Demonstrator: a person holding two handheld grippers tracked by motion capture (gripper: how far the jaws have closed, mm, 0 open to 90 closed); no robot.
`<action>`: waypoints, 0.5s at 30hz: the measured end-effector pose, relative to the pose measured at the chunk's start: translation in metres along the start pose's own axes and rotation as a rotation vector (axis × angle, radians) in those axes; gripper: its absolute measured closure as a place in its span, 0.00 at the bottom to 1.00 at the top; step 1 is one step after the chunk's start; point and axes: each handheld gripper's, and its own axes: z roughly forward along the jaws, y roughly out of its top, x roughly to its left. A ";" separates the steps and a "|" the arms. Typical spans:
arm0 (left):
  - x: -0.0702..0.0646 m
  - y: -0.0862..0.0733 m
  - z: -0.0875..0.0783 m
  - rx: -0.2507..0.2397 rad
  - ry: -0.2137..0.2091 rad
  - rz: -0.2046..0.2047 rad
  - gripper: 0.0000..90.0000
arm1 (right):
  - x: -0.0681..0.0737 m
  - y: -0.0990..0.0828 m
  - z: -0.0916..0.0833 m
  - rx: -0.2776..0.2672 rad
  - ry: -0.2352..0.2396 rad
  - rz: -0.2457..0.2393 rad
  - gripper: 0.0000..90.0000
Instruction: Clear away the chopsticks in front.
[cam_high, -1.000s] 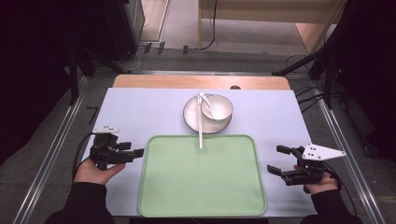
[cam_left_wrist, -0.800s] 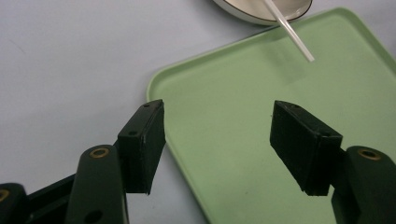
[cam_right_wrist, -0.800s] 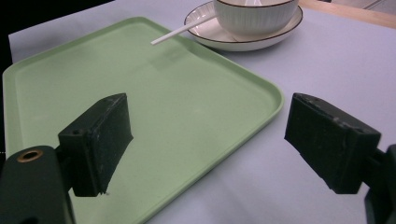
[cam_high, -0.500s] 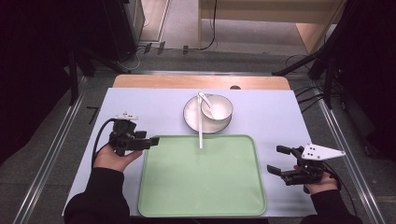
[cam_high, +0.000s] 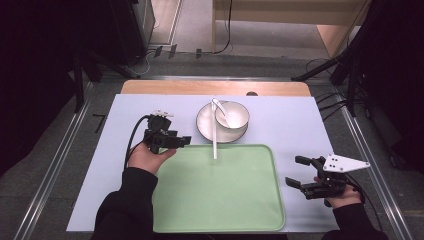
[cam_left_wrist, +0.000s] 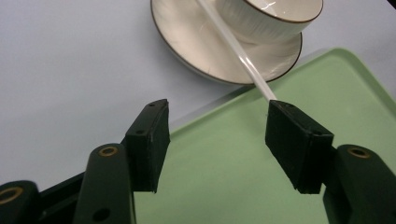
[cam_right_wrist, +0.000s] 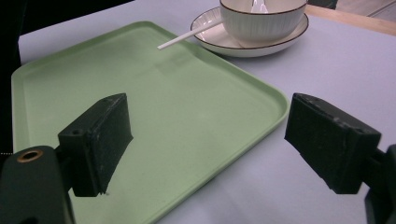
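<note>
1. tray (cam_high: 220, 195): a pale green tray is seen in the high view lying on the lilac table cover (cam_high: 110, 165), between the two grippers, with a white saucer (cam_high: 205, 131) just beyond its far rim.
2. a white bowl (cam_high: 235, 116) is set on the saucer, and a white spoon (cam_high: 215, 134) is leaned out of the bowl so that its long handle reaches over the tray's far rim.
3. the left gripper (cam_high: 184, 141) is held at the tray's far left corner, its jaws pointed toward the spoon handle; in the left gripper view its jaws are shown spread apart with nothing between them, the left gripper (cam_left_wrist: 217, 135) over the tray rim, and the handle tip (cam_left_wrist: 268, 95) is seen just above the right-hand pad without clear contact.
4. the brown line on the saucer's edge (cam_left_wrist: 187, 70) is made out in the left gripper view, not from above.
5. the right gripper (cam_high: 296, 172) is held just off the tray's right rim, well apart from the bowl; in the right gripper view it is shown released, the right gripper (cam_right_wrist: 205, 135) empty, one jaw over the tray (cam_right_wrist: 187, 93) and the other over the cover, with bowl (cam_right_wrist: 261, 21) and spoon (cam_right_wrist: 187, 37) farther ahead.
</note>
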 end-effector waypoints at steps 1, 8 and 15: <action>-0.003 0.001 0.003 -0.012 0.003 0.014 0.46 | 0.000 0.000 0.000 0.000 0.001 -0.001 0.16; -0.012 0.010 0.021 0.023 0.021 -0.002 0.48 | 0.000 0.000 0.000 -0.001 0.001 -0.002 0.16; -0.016 0.024 0.040 0.062 0.038 -0.025 0.48 | 0.000 0.000 0.000 0.001 -0.002 -0.001 0.16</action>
